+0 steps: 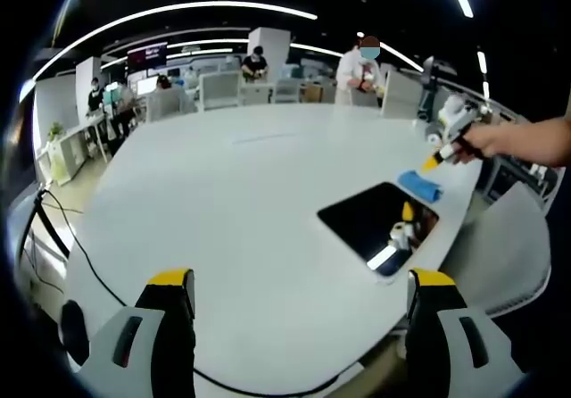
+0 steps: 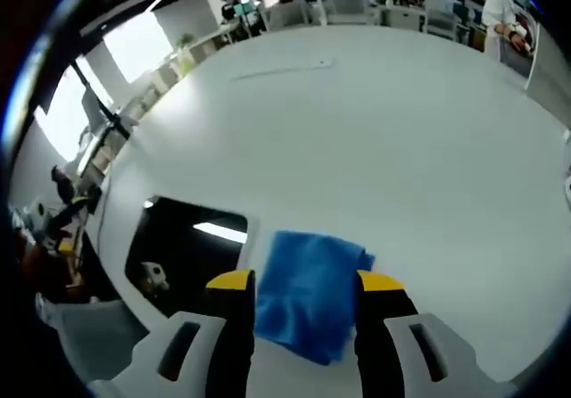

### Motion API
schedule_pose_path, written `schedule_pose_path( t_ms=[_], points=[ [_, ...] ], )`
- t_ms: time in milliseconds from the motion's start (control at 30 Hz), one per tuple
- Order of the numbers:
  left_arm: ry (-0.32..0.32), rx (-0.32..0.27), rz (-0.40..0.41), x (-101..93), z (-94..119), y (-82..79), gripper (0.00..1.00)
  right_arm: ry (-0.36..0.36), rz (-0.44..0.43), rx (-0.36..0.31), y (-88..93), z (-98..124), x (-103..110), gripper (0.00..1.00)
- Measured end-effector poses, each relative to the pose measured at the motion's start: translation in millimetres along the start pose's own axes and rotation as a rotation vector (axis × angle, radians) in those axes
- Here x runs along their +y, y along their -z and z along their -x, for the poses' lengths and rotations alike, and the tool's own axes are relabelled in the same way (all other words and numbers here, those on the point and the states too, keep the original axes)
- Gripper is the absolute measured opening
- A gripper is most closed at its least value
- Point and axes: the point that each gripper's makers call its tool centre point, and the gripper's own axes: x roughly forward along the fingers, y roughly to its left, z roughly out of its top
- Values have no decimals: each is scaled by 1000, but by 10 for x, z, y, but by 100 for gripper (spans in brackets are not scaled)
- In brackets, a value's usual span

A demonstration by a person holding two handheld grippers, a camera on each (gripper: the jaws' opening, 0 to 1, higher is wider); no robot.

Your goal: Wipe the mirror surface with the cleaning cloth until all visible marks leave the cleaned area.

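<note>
A dark rectangular mirror (image 1: pixel 379 224) lies flat on the white table near its right edge, reflecting a ceiling light. A folded blue cloth (image 1: pixel 419 185) rests on the table just beyond the mirror's far corner. My right gripper (image 1: pixel 437 160), held by a hand, hovers right above that cloth. In the right gripper view the blue cloth (image 2: pixel 308 293) lies between and just ahead of my open right gripper (image 2: pixel 305 284), with the mirror (image 2: pixel 187 251) to its left. My left gripper (image 1: pixel 303 282) stands open over bare table, well short of the mirror.
The big white oval table (image 1: pixel 232 193) stretches far and left. A black cable (image 1: pixel 80 246) trails off its left edge. Desks, chairs and several people stand at the back of the room. A white chair (image 1: pixel 508 246) sits by the table's right edge.
</note>
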Motion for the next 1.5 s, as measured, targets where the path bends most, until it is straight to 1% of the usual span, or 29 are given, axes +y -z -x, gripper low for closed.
schedule_pose_path(
  t_ms=[133, 233, 333, 400, 433, 500, 567, 667, 700, 767, 867, 933, 1000, 1033, 1133, 1200, 1233, 1300, 1333, 1433, 1500],
  points=[
    [1, 6, -2, 1, -1, 3, 99, 5, -1, 13, 57, -103, -41, 36],
    [0, 8, -2, -4, -6, -4, 99, 15, -5, 20, 90, -149, -59, 34],
    [2, 9, -3, -2, -15, -5, 99, 19, -4, 31, 131, -194, -46, 31],
    [3, 11, -4, -11, -17, -4, 99, 37, 48, 46, 162, -224, -65, 29],
    [4, 15, -7, -17, -19, 2, 99, 55, 67, 37, 140, -236, -98, 27],
    [5, 20, -9, -7, -30, 20, 99, 65, 63, 30, 125, -238, -91, 26],
    [5, 20, -9, -15, -34, 12, 99, 94, 70, 34, 125, -247, -120, 24],
    [5, 21, -9, -21, -49, 10, 99, 138, 175, 59, 149, -263, -87, 26],
    [7, 23, -8, -26, -57, 14, 99, 140, 158, 49, 154, -266, -52, 27],
    [13, 27, -13, -35, -72, 15, 99, 151, 105, 42, 152, -258, -81, 27],
    [15, 27, -19, -32, -84, 0, 99, 140, 94, 46, 161, -242, -38, 33],
    [13, 21, -16, -13, -85, -16, 99, 141, 108, 63, 203, -251, -21, 32],
    [10, 21, -15, -10, -85, -18, 99, 152, 109, 54, 197, -260, -42, 31],
    [10, 22, -14, -9, -88, -15, 99, 161, 113, 53, 201, -254, -21, 30],
    [15, 19, -6, -27, -99, -5, 99, 167, 98, 55, 200, -255, -7, 25],
    [25, 25, -6, -56, -110, 13, 99, 174, 84, 56, 190, -252, -11, 15],
    [31, 31, -9, -74, -116, 21, 99, 180, 81, 60, 195, -250, -26, 5],
    [52, 40, -27, -117, -131, 23, 99, 181, 49, 59, 187, -255, -55, 4],
    [56, 41, -36, -116, -136, 18, 99, 183, 48, 60, 191, -246, -48, 3],
    [46, 37, -38, -53, -148, -22, 99, 191, 45, 55, 186, -253, -58, 2],
    [37, 18, -32, -32, -138, -83, 99, 179, 6, 57, 181, -254, -75, 1]
  ],
)
